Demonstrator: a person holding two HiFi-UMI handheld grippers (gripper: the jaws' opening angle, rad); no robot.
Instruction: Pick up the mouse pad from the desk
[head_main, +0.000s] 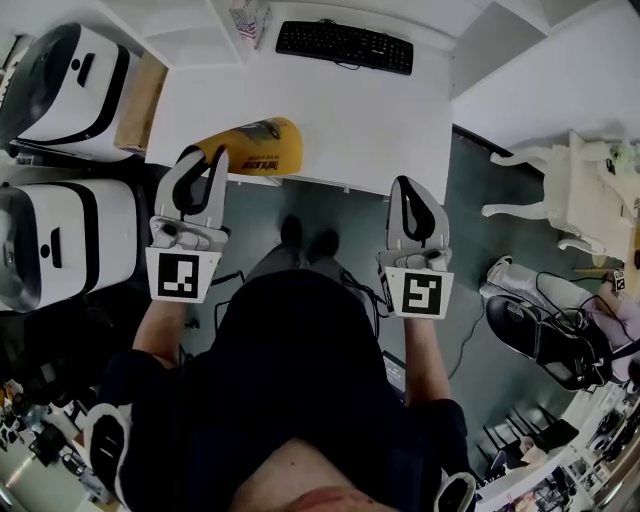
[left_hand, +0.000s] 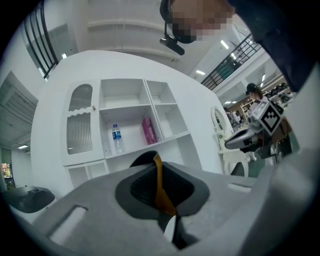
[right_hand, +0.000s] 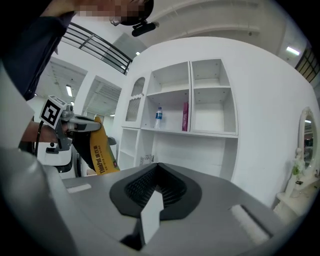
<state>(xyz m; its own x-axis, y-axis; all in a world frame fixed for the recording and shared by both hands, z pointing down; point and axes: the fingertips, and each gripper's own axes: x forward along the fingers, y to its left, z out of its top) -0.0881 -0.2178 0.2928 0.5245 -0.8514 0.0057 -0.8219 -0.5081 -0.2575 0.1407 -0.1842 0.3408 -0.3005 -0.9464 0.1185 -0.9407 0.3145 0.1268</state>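
The yellow mouse pad (head_main: 258, 147) with dark print hangs bent over the front edge of the white desk (head_main: 380, 120). My left gripper (head_main: 205, 156) is shut on its near left end. In the left gripper view, the pad's thin orange edge (left_hand: 159, 185) runs between the closed jaws (left_hand: 153, 158). The right gripper view shows the pad (right_hand: 101, 154) dangling from the left gripper (right_hand: 75, 123). My right gripper (head_main: 405, 186) hovers off the desk's front edge, shut with nothing in it (right_hand: 159, 168). It also shows in the left gripper view (left_hand: 239, 140).
A black keyboard (head_main: 345, 45) lies at the desk's far side. Two white machines (head_main: 70, 90) (head_main: 60, 240) and a cardboard box (head_main: 140, 100) stand at the left. White furniture (head_main: 570, 190) and a black chair (head_main: 545, 340) stand at the right. Wall shelves hold a bottle (left_hand: 116, 138).
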